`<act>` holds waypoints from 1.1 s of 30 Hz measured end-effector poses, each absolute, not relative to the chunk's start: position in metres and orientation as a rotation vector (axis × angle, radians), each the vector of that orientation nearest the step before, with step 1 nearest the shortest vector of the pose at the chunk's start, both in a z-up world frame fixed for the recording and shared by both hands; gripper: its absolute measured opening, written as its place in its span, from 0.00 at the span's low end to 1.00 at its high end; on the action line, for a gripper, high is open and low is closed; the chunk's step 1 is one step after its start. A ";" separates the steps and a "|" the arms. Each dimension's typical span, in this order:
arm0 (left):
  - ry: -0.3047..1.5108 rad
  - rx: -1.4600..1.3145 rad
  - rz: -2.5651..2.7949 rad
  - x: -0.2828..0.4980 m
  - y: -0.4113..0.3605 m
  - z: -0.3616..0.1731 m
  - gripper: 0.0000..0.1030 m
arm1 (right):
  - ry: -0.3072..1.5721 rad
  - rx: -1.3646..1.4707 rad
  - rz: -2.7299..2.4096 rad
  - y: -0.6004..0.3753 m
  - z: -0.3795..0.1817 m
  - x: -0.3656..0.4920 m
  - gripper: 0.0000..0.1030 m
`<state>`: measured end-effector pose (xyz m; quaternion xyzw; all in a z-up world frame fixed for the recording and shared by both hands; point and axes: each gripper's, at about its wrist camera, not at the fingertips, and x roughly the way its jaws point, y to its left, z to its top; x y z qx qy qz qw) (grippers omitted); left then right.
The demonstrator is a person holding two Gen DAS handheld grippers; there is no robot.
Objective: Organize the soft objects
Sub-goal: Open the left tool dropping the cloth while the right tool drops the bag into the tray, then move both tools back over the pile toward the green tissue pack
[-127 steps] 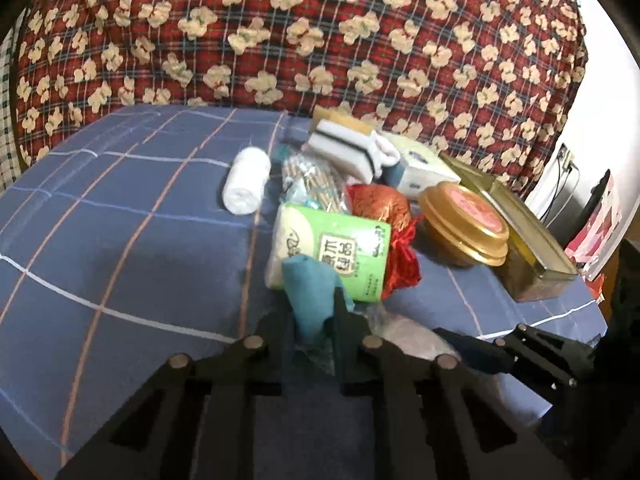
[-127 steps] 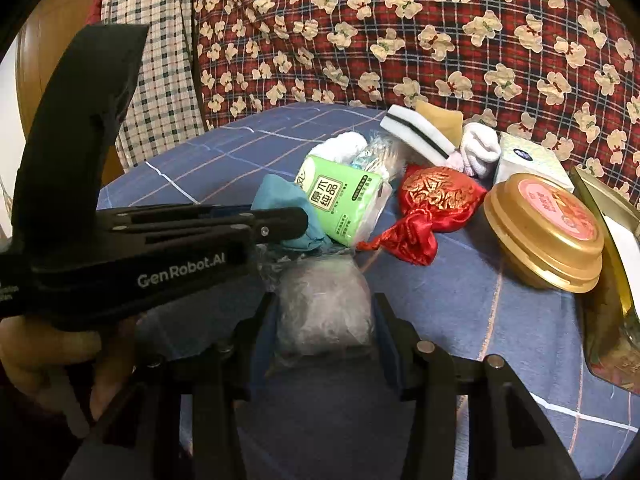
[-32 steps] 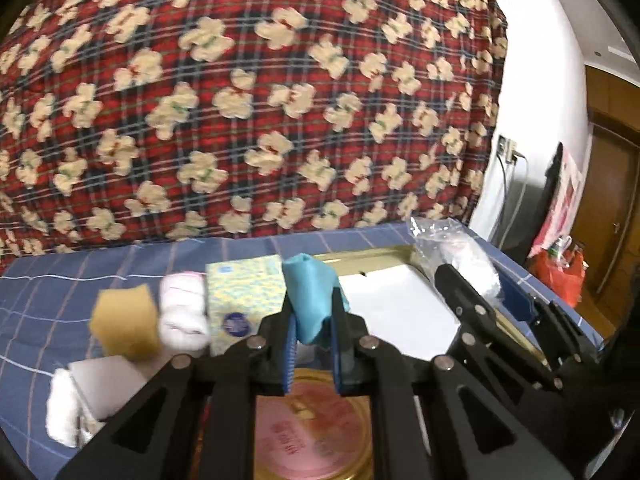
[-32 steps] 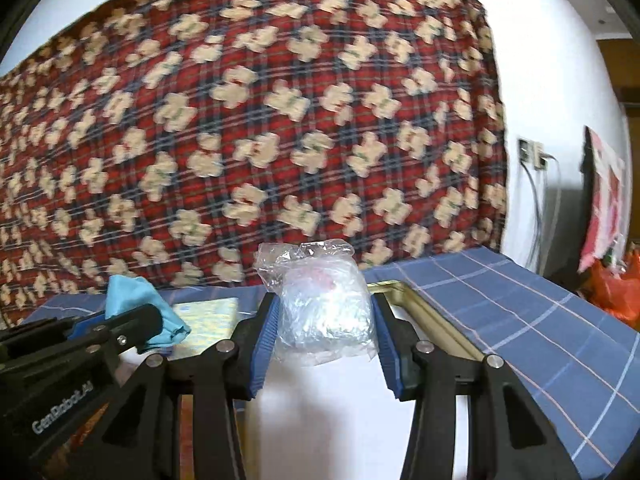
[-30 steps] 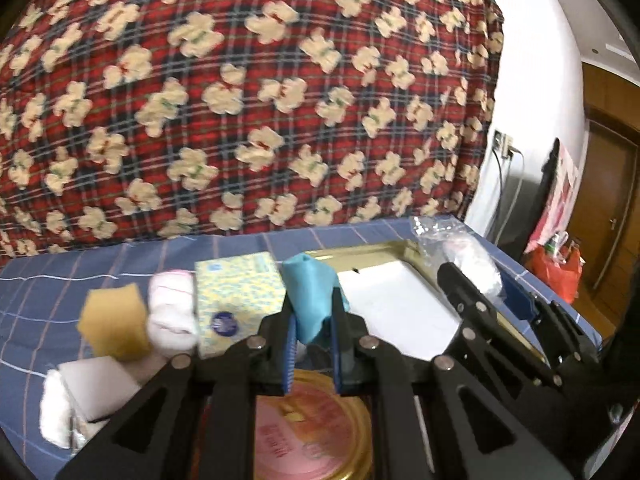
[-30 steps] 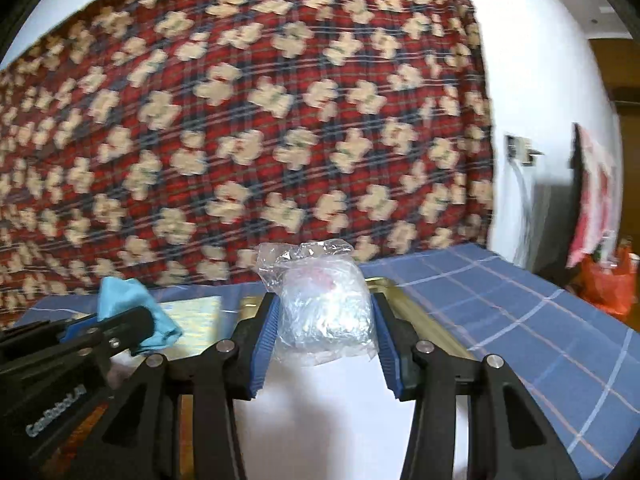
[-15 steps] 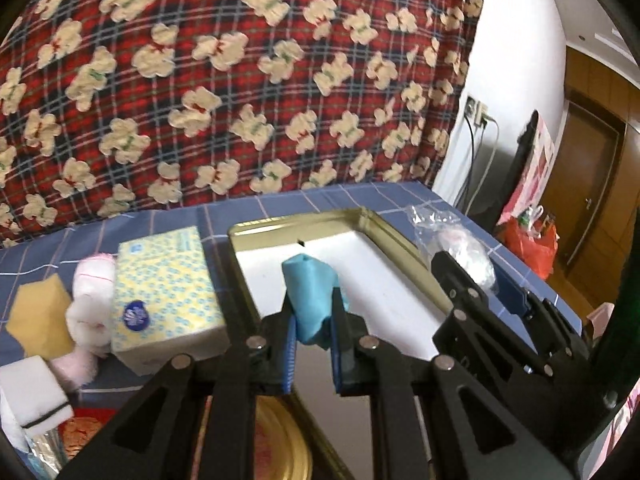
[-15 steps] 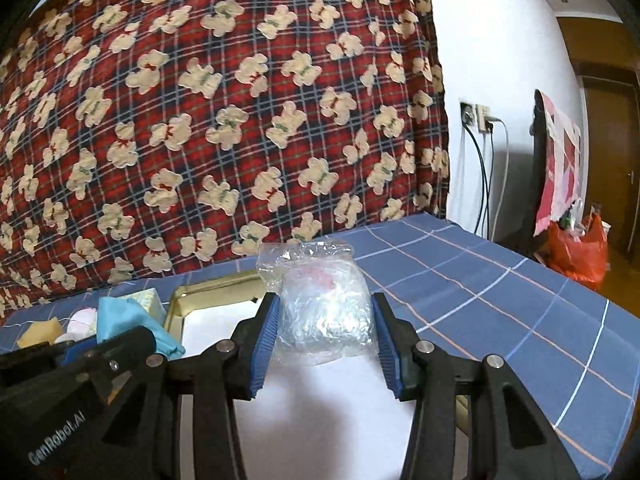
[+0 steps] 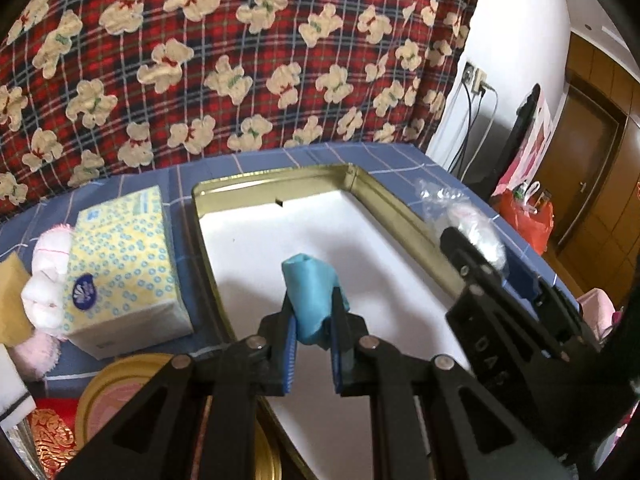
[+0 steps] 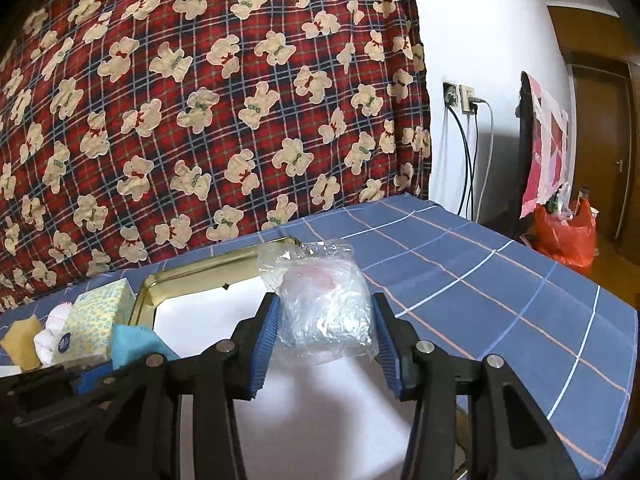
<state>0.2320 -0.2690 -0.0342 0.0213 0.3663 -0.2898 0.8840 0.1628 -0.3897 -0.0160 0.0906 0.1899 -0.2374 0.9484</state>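
Observation:
My left gripper [image 9: 313,316] is shut on a folded teal cloth [image 9: 310,294] and holds it over the white floor of a gold-rimmed rectangular tin [image 9: 276,182]. My right gripper [image 10: 326,330] is shut on a clear plastic bag [image 10: 326,312] with something soft and pinkish-white inside, held above the same tin [image 10: 192,276]. The right gripper with its bag also shows at the right of the left wrist view [image 9: 476,236]. The teal cloth shows at lower left in the right wrist view [image 10: 134,344].
Left of the tin lie a yellow tissue pack [image 9: 120,264], a pink-white towel roll [image 9: 46,276], a tan sponge [image 9: 12,292], a round gold lid [image 9: 120,404] and a red pouch [image 9: 52,440]. A red bear-print blanket [image 9: 200,60] stands behind. The blue checked cover [image 10: 500,292] ends at the right.
Both grippers have carried their loads from the pile of items to above the gold tin and have tilted down toward its white floor. Both stay shut.

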 end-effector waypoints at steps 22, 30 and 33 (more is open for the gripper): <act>0.692 0.042 -0.507 0.218 -0.244 -0.022 0.50 | 0.225 0.177 -0.430 -0.377 -0.001 0.144 0.82; 0.606 0.063 -0.362 0.198 -0.213 -0.002 0.59 | 0.105 0.108 -0.336 -0.351 0.009 0.132 0.86; 0.583 0.074 -0.312 0.189 -0.200 0.005 0.60 | 0.069 0.076 -0.289 -0.340 0.011 0.128 0.87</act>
